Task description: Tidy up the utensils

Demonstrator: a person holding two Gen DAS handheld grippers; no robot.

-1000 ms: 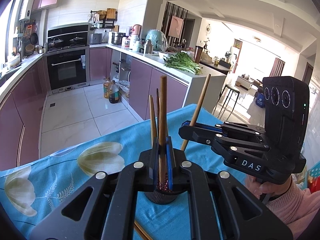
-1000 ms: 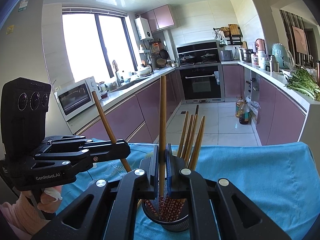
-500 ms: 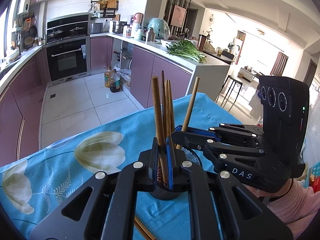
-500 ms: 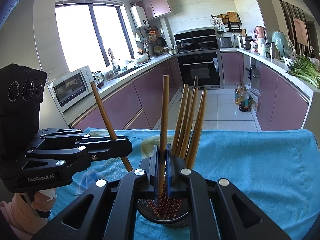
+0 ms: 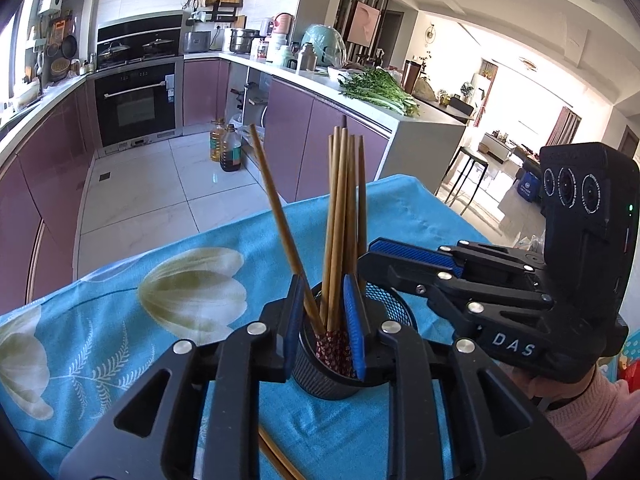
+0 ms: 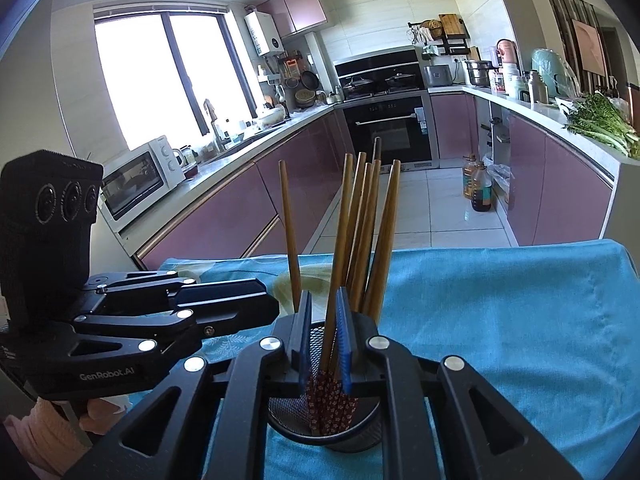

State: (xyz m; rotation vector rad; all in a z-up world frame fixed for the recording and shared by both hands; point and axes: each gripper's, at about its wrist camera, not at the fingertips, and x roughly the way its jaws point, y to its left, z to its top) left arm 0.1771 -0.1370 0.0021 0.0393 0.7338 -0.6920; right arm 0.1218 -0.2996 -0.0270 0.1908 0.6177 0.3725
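On the blue floral tablecloth (image 5: 168, 320), centre: black mesh holder (image 5: 320, 376), chopsticks (image 5: 340, 216) standing in it. Left gripper (image 5: 322, 324) over the holder's 6 o'clock rim, jaws narrow and opening, one leaning chopstick (image 5: 280, 220) loose between the pads. Right gripper (image 6: 323, 338), from 3 o'clock, likewise opening around one upright chopstick (image 6: 340, 256), unpinched. Two loose chopsticks (image 5: 276, 458) lie on the cloth at 6 o'clock.

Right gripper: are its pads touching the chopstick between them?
Apart. The right wrist view shows the right gripper opening, blue gaps flanking the chopstick.
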